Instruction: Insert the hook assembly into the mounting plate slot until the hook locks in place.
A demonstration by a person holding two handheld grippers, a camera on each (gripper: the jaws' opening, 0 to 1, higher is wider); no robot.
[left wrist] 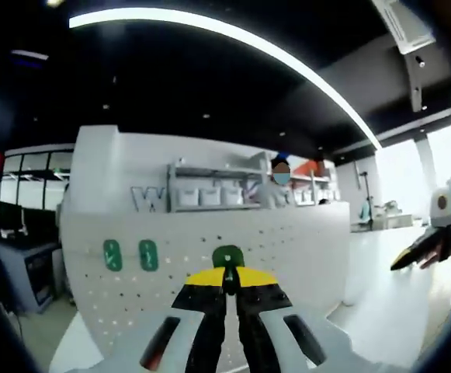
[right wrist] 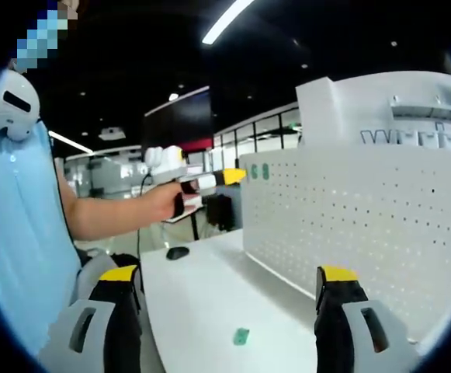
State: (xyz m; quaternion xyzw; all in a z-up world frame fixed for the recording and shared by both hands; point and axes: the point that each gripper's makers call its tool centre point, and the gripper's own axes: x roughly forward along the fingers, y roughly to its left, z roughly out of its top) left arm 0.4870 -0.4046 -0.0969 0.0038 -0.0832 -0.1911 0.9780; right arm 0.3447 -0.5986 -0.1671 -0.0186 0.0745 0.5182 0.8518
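Observation:
A white pegboard mounting plate (left wrist: 209, 249) stands upright on the table and carries two green hooks (left wrist: 112, 255) (left wrist: 148, 255) at its upper left. My left gripper (left wrist: 227, 273) is shut on a third green hook (left wrist: 227, 255), held just in front of the plate's face. In the right gripper view the same plate (right wrist: 349, 225) fills the right side, with its two hooks (right wrist: 259, 172) near its top corner. There the left gripper (right wrist: 209, 180), in a person's hand, points at that corner. My right gripper (right wrist: 229, 276) is open and holds nothing.
A small green part (right wrist: 241, 336) lies on the white table (right wrist: 202, 295), and a black mouse (right wrist: 178, 252) sits farther back. A person in a light blue shirt (right wrist: 15, 233) stands at the left. The right gripper (left wrist: 435, 245) hangs at the far right.

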